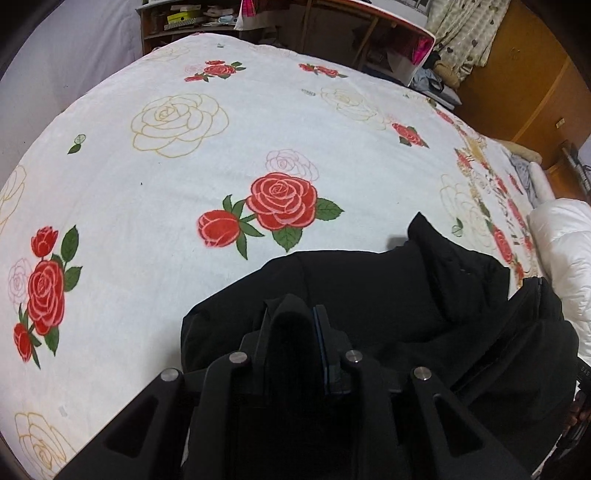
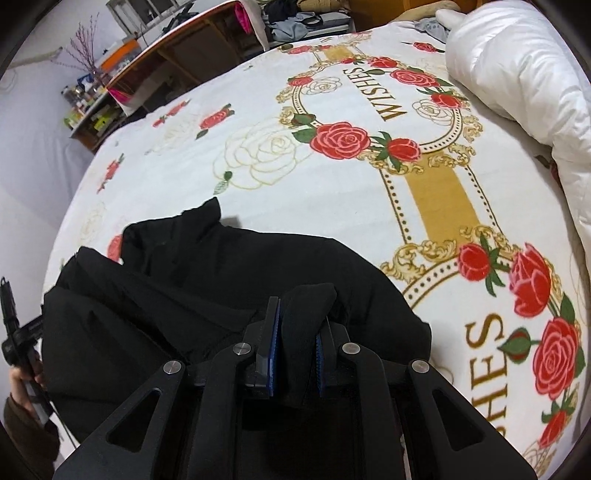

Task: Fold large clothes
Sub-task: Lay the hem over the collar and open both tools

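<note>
A large black jacket [image 1: 388, 295] lies bunched on a white bedspread printed with red roses [image 1: 184, 177]. My left gripper [image 1: 291, 314] is shut on a fold of the jacket near its left edge. In the right wrist view the jacket [image 2: 207, 273] spreads to the left, with its collar sticking up toward the far side. My right gripper [image 2: 299, 314] is shut on a thick fold of the jacket at its right edge, black cloth bulging up between the blue pads. The left tool and hand [image 2: 18, 354] show at the left edge of that view.
A rolled white duvet [image 2: 517, 81] lies along the bed's right side, also in the left wrist view [image 1: 565, 240]. A desk and shelves with clutter [image 1: 332, 22] stand past the far edge. Bare bedspread [image 2: 332, 192] lies beyond the jacket.
</note>
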A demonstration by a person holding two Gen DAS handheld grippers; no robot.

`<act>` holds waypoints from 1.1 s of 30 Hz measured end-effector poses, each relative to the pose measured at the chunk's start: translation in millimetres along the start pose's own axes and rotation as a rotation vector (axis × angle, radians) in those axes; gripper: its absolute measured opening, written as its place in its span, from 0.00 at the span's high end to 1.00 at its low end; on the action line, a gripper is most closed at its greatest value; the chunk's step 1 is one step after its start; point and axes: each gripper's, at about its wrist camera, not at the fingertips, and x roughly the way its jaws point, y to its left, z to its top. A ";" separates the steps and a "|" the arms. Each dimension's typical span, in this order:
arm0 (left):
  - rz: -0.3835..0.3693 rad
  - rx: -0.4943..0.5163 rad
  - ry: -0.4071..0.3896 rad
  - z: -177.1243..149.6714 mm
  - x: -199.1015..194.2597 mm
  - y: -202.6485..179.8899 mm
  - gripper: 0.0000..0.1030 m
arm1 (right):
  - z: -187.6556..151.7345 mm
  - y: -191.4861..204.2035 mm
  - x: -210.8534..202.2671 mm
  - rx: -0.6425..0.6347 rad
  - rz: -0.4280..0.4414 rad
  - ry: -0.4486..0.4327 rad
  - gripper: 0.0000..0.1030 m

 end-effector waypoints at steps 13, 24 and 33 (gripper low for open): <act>0.097 0.046 -0.067 18.1 6.8 -12.4 0.59 | 14.6 5.8 24.7 0.027 -0.091 0.048 0.83; 0.091 0.002 -0.188 25.7 -48.5 -1.9 0.42 | 22.3 9.6 -5.6 0.082 -0.106 -0.026 0.51; 0.011 0.086 -0.240 13.0 -92.8 -27.2 0.33 | 18.4 40.2 -71.8 -0.066 -0.199 -0.300 0.28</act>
